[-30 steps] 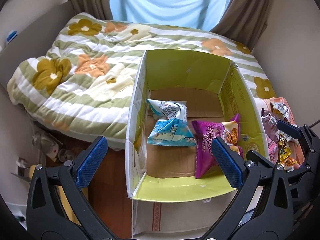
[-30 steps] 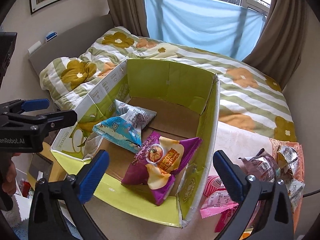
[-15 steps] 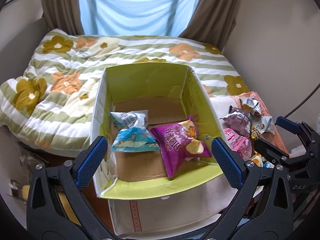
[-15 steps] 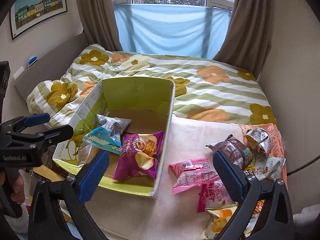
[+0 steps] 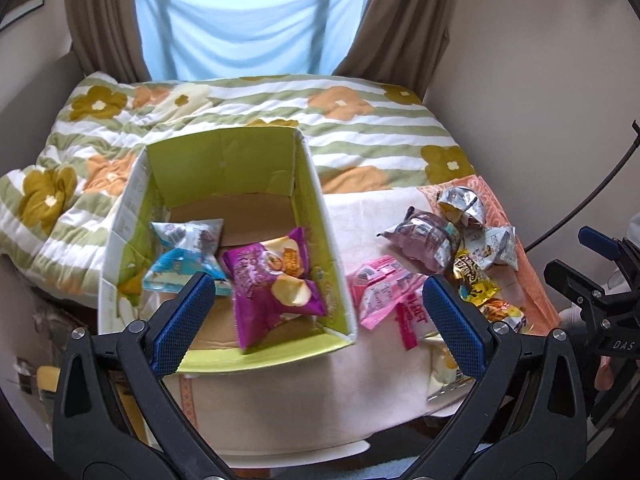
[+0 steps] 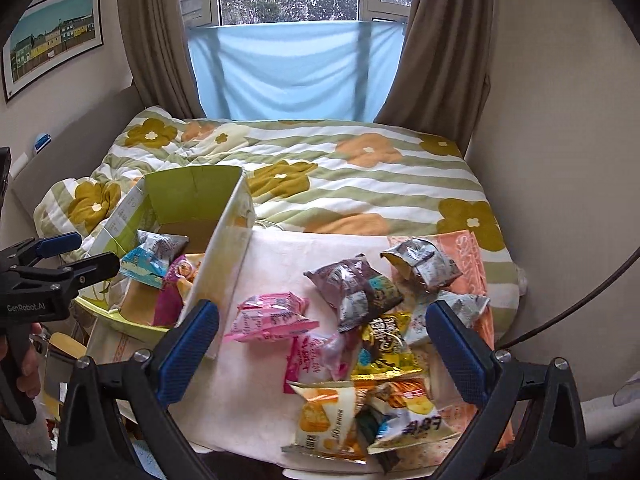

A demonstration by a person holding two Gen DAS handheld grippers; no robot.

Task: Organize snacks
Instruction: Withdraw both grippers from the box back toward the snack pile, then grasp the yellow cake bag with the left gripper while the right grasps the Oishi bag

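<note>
An open cardboard box with green inner walls [image 5: 224,168] [image 6: 188,192] stands on the bed's left side. Inside lie a purple chip bag [image 5: 276,276] [image 6: 172,300] and a light-blue packet [image 5: 180,252] [image 6: 148,260]. To its right, a heap of snacks lies on a white towel [image 6: 280,264]: pink packets [image 5: 380,288] [image 6: 272,316], a brown-purple bag [image 5: 428,240] [image 6: 356,288], a silver bag [image 6: 420,260], a yellow packet [image 6: 384,340] and an orange-white bag [image 6: 324,420]. My left gripper [image 5: 316,324] hangs open near the box's front right corner. My right gripper [image 6: 320,344] is open over the heap, holding nothing.
A quilt with green stripes and flowers [image 6: 360,176] covers the bed behind. The wall [image 5: 540,80] stands close on the right with a black cable [image 5: 592,200] along it. A blue cloth [image 6: 292,68] hangs under the window between brown curtains.
Both views have swung right, from the box toward the snack heap. The box has slid left in each view. Both grippers stay open and empty.
</note>
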